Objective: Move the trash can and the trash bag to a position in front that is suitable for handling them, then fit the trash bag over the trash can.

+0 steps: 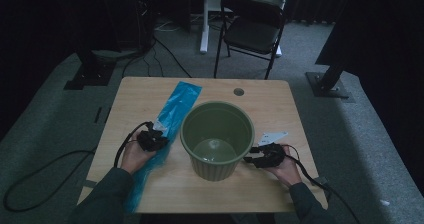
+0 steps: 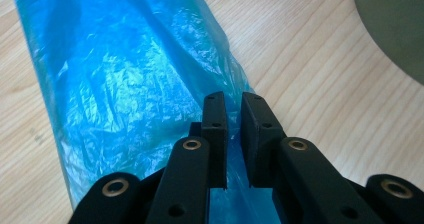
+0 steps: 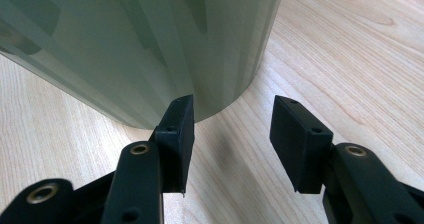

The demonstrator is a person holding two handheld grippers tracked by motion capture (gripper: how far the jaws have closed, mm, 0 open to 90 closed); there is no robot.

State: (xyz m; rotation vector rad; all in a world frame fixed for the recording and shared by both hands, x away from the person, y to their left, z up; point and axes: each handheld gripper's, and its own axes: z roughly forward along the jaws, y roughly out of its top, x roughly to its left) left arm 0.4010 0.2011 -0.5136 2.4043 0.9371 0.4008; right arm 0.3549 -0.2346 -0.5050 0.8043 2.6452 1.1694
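Observation:
A long blue plastic bag [image 1: 172,109] lies flat along the left part of the wooden table [image 1: 270,104]. My left gripper [image 1: 160,135] sits over the bag's right edge. In the left gripper view the jaws stand almost together at the left gripper [image 2: 234,101], with a narrow gap and a fold of the blue plastic bag [image 2: 125,84] between the pads. A green bucket [image 1: 215,169] stands upright at the table's middle. My right gripper [image 1: 248,158] rests low at its right side. In the right gripper view the right gripper [image 3: 232,109] is open and holds nothing, one pad close to the green bucket [image 3: 150,44] wall.
A white scrap of paper [image 1: 272,136] lies just beyond my right hand. A cable hole [image 1: 238,91] is in the table's far edge. A black folding chair [image 1: 252,29] stands behind the table. Cables trail from both grippers off the table.

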